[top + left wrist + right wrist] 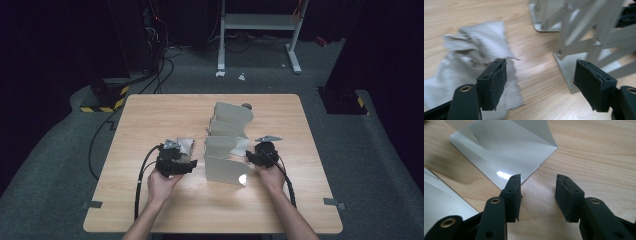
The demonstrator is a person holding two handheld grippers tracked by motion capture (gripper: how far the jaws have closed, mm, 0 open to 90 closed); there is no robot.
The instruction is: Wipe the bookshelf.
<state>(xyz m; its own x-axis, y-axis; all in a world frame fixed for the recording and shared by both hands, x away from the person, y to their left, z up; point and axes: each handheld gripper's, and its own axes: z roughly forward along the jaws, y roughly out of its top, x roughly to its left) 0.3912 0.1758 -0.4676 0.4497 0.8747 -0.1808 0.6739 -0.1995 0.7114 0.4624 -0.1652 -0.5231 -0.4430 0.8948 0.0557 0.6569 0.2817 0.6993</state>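
A pale grey metal rack (227, 145) of upright curved plates joined by crossed bars stands mid-table. A crumpled grey cloth (187, 146) lies flat on the wood just left of it. My left gripper (190, 164) rests beside the cloth, aimed at the rack. In the left gripper view its jaws (540, 75) stand wide open over bare wood, with the cloth (469, 57) behind the left jaw and the rack (584, 37) ahead at the right. My right gripper (250, 156) sits at the rack's right side. It is open (538, 187), close to the corner of a glossy base plate (506, 152).
The wooden table (150, 115) has bare room at the far left and along the near edge. A small dark object (246, 105) sits behind the rack. On the floor beyond stand a metal frame (257, 22), cables and a yellow-black striped base (107, 97).
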